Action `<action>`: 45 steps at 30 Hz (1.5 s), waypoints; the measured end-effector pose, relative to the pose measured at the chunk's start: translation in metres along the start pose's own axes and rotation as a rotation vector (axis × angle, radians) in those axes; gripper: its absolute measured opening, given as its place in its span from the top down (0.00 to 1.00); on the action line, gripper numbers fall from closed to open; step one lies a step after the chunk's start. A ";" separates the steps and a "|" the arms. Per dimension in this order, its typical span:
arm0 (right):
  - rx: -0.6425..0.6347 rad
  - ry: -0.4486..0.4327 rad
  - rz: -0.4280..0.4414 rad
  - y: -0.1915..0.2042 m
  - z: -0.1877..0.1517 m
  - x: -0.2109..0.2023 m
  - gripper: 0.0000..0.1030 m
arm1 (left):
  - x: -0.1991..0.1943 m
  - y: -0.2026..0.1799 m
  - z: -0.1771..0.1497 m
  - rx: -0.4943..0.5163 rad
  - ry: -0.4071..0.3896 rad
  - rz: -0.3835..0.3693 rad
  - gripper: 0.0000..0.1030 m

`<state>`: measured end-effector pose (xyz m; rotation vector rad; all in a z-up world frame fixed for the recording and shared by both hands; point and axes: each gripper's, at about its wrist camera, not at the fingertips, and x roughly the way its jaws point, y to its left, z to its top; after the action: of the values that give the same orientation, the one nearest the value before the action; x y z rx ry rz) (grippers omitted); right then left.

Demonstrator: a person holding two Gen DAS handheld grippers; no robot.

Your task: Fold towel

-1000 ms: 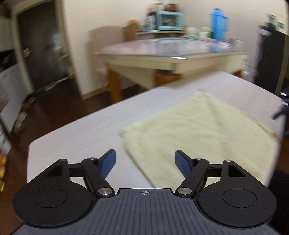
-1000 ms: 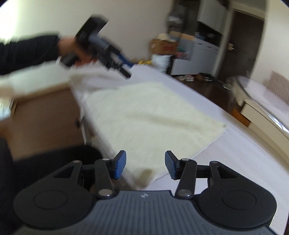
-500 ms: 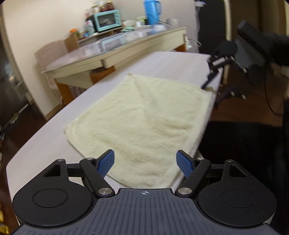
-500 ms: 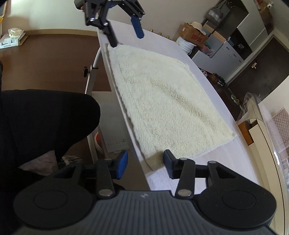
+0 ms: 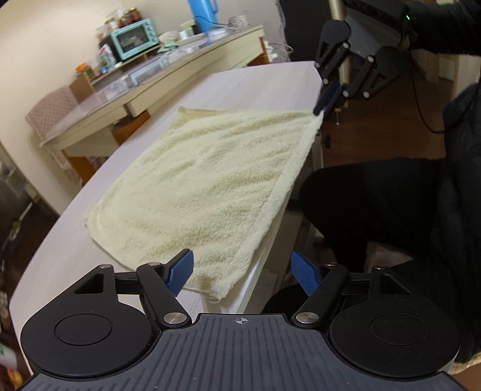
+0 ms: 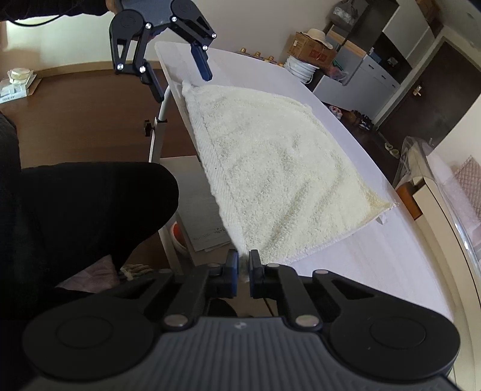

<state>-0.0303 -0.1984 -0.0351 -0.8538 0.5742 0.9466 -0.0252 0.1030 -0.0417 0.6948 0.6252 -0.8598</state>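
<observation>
Nearest in the right wrist view, the right gripper [image 6: 243, 267] has its blue-padded jaws pinched on the near corner of the pale cream terry towel [image 6: 270, 168], a tuft of pile showing between the pads; gripping a corner at the table's edge, where the cloth overhangs slightly, seems the easiest way to get a pad under it. The towel lies spread flat along the near side of the long white table [image 6: 345, 252], one hem running along the table's edge beside the person's dark-clothed knee [image 6: 90, 204]. At the towel's other near-side corner the left gripper [image 5: 242, 269] stands wide with its jaws closing, one pad over the cloth and the other off the table's edge, straddling that corner without yet pressing it; likely both corners are to be lifted together for a fold away from the person. Farther off, a mint-green toaster oven [image 5: 133, 37] and a blue jug [image 5: 203, 13] sit on a second table. A cardboard box [image 6: 312, 49] bears red print too small to read.
</observation>
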 end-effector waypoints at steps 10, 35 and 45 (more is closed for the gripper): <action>0.031 -0.023 -0.019 -0.001 -0.003 -0.010 0.92 | 0.003 -0.002 -0.003 0.066 0.076 0.032 0.88; 0.076 -0.109 -0.141 -0.132 0.053 0.017 0.93 | 0.022 0.151 0.064 -0.261 0.106 0.160 0.96; 0.205 -0.044 -0.079 -0.197 0.055 0.089 0.93 | 0.079 0.212 0.061 -0.360 0.136 0.140 0.95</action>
<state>0.1884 -0.1730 0.0024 -0.6662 0.5848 0.8174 0.2051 0.1196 -0.0011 0.4650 0.8190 -0.5529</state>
